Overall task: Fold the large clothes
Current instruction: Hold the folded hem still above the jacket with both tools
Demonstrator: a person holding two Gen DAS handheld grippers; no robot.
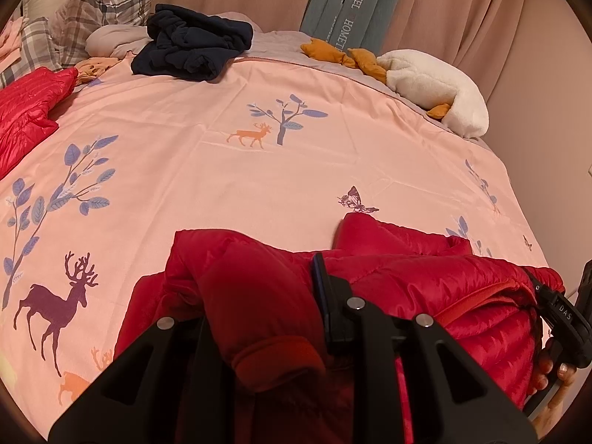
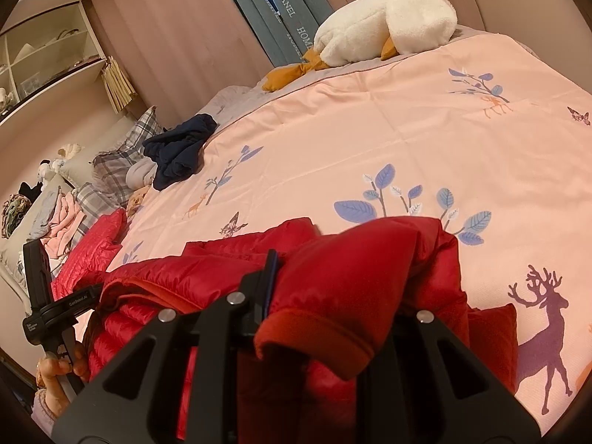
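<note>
The red down jacket (image 1: 425, 281) lies bunched at the near edge of the bed (image 1: 296, 170), on a pink duvet cover printed with deer, trees and butterflies. Each of its sleeves is lifted off the heap. The left gripper (image 1: 266, 325) has its fingers clenched on the left sleeve cuff (image 1: 273, 362), which hangs between them. The right gripper (image 2: 325, 318) likewise pinches the right sleeve cuff (image 2: 314, 336), the fabric draped over its fingers. A hand (image 2: 55, 373) grips the left tool's handle at the jacket's side.

Farther out, another red quilted garment (image 1: 26, 111) rests at the bed's left edge. A crumpled navy garment (image 1: 192, 44) sits near the far left corner, beside plaid pillows (image 1: 100, 11). A white plush goose (image 1: 433, 85) with orange feet lies along the far edge, toward the right corner. Behind it hang pink curtains (image 1: 481, 11) and a grey-blue lettered panel (image 1: 351, 3). Open shelves (image 2: 48, 59) stand by the wall beyond the pillows.
</note>
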